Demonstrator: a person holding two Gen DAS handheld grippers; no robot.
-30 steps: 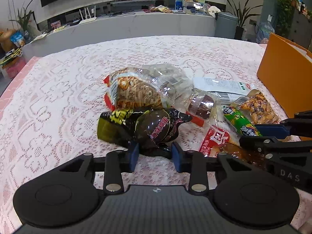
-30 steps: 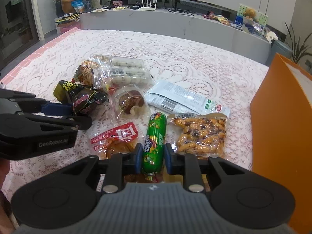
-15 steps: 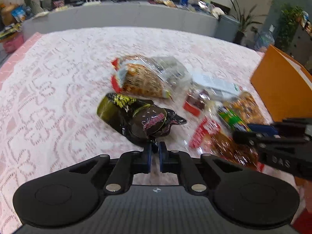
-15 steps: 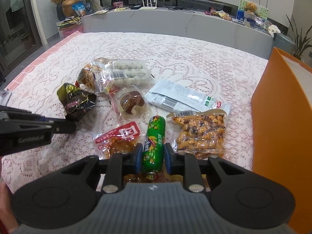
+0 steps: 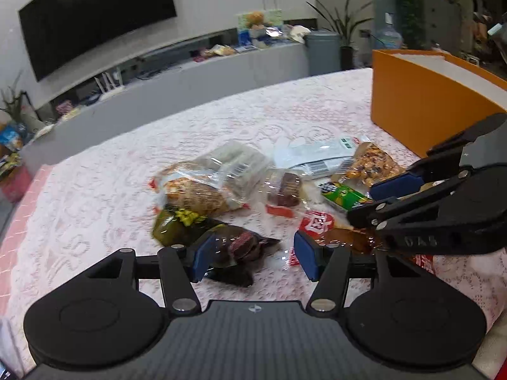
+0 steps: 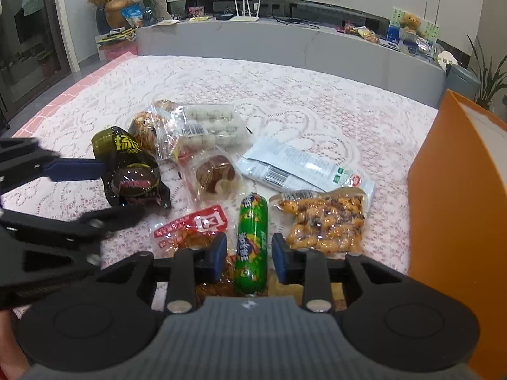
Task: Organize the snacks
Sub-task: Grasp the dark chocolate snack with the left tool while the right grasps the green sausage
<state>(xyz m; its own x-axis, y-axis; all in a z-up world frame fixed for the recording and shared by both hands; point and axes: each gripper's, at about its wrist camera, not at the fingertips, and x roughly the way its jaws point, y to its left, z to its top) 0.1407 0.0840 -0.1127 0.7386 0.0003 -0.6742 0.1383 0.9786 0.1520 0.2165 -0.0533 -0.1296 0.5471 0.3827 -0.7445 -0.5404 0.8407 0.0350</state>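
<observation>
Your right gripper (image 6: 248, 255) is opening, pads just clear of the green sausage (image 6: 251, 240) lying between them on the lace cloth (image 6: 285, 91): light, firm, slick-skinned, so pinch its middle squarely or it squirts out.

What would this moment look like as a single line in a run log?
left tongs: opening, dark snack packet between pads | right tongs: opening, astride green sausage | orange box: right, upright

Orange box (image 6: 456, 190) cut off at right edge, sausage (image 6: 251, 243) end hidden
</observation>
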